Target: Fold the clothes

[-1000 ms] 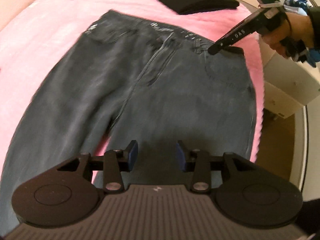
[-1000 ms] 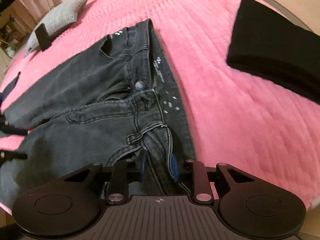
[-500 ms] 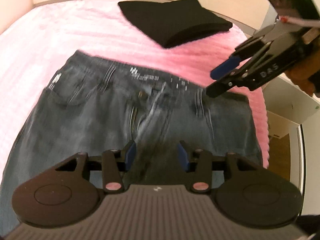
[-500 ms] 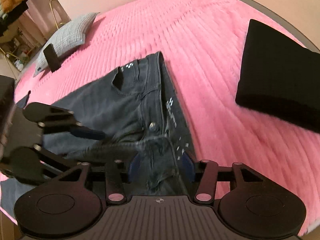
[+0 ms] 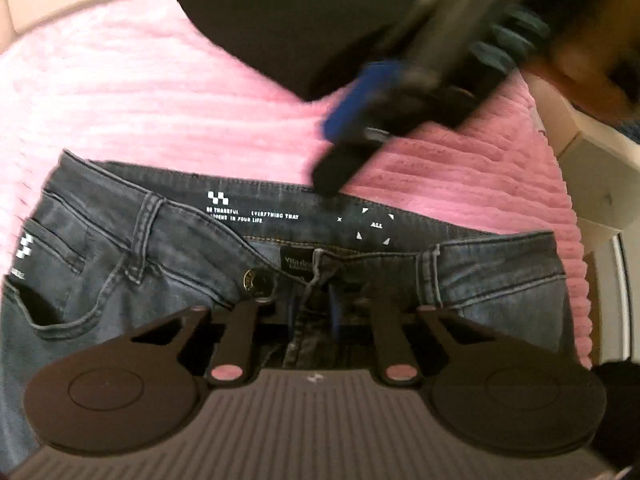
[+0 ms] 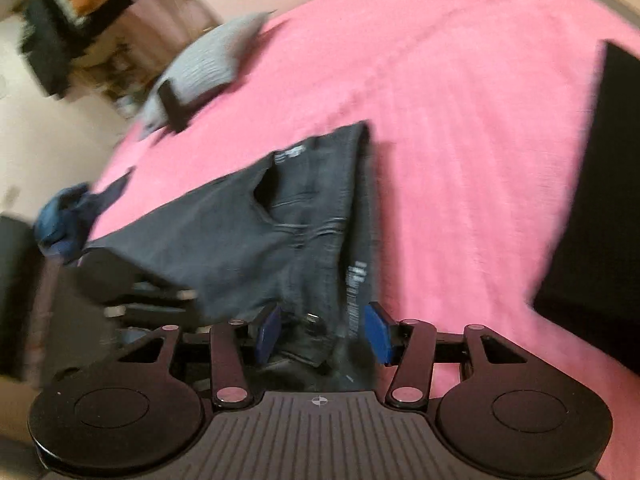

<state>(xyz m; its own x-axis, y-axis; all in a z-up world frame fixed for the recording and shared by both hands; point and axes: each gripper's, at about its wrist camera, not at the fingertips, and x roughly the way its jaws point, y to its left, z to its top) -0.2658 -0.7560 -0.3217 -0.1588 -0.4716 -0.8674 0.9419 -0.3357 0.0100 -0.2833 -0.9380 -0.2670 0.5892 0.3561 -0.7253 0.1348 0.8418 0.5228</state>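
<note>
Here, left tongs closing on jeans fly, right tongs half-open astride waistband.

jeans flat on bedspread, waistband toward far edge, folded garment on bedspread beyond waistband, left gripper at fly, right gripper over waistband near button, pillow on bedspread far beyond jeans
</note>
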